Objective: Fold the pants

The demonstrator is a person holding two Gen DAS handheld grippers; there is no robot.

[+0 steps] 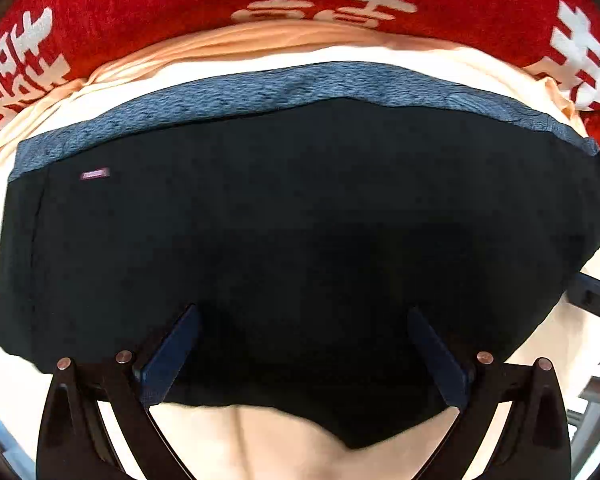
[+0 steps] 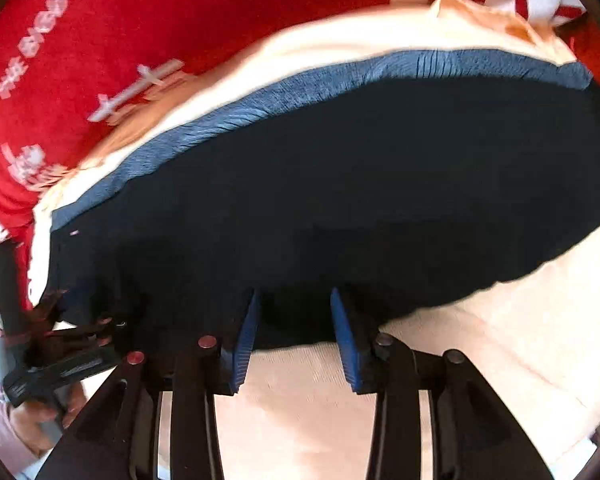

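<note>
left tongs [image 1: 302, 316] gaping over pants [image 1: 292, 216] near edge; right tongs [image 2: 294, 300] likewise

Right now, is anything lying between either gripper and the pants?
Nothing visible. The black pants lie bare on the cream cloth, with nothing on top. The left gripper and right gripper both hang open over the near edge, fingers already over the fabric.

bright, even light is washing out the cream cloth [image 1: 260, 436] toward six o'clock, the black pants [image 1: 300, 240] are swallowing detail, fisheye bending is curving edges, and motion blur is smearing the right wrist view around nine o'clock.
</note>
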